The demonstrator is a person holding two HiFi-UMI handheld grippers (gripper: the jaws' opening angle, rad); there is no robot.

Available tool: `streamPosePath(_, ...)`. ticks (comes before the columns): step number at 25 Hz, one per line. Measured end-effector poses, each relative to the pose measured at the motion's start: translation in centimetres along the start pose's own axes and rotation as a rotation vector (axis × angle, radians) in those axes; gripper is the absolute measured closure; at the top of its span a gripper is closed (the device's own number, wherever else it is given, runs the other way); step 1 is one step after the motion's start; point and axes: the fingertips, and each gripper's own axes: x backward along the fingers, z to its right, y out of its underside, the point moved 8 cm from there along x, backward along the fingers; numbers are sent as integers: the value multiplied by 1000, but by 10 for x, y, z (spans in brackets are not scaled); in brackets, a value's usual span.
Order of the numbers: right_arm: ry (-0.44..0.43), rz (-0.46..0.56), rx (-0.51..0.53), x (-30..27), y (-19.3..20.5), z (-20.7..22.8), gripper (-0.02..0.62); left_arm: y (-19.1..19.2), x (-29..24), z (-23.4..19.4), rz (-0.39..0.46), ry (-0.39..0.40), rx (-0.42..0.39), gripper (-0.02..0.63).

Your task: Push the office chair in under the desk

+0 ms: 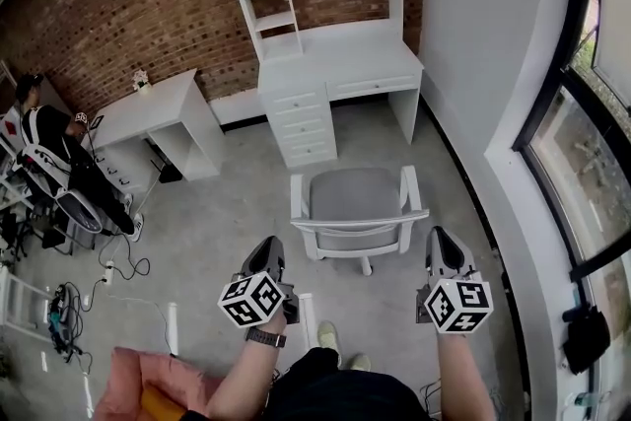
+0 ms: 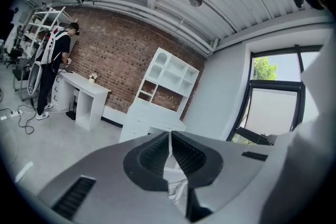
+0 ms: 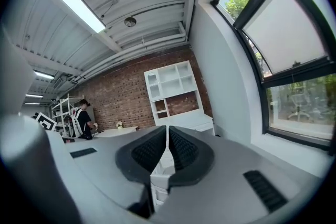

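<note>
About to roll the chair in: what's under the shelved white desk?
Under the desk, a drawer stack fills the left side; right of it, the kneehole shows only floor. Its back, beneath the top, is covered.

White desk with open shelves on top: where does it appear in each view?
Head view: white shelved desk at top centre.
Left gripper view: desk at the picture's centre.
Right gripper view: desk at the picture's centre.
Shared landmark: red brick wall behind it.

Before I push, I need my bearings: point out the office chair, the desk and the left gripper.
office chair [image 1: 355,197]: head view, grey seat.
desk [image 1: 345,56]: head view, white top.
left gripper [image 1: 268,244]: head view, between its fingertips.
</note>
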Motion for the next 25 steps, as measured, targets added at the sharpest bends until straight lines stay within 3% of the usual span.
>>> streamPosePath(14, 175, -107, -12, -99, 40, 52, 584, 29, -120, -68, -80, -150, 77, 594)
streamPosePath(18, 246, -159, -29, -133, 67, 66, 502, 40, -161, -94, -111, -173, 132, 496)
streamPosePath(25, 424, -225, -111, -185, 114, 101, 406, 73, -218, -133, -218, -243, 241, 422)
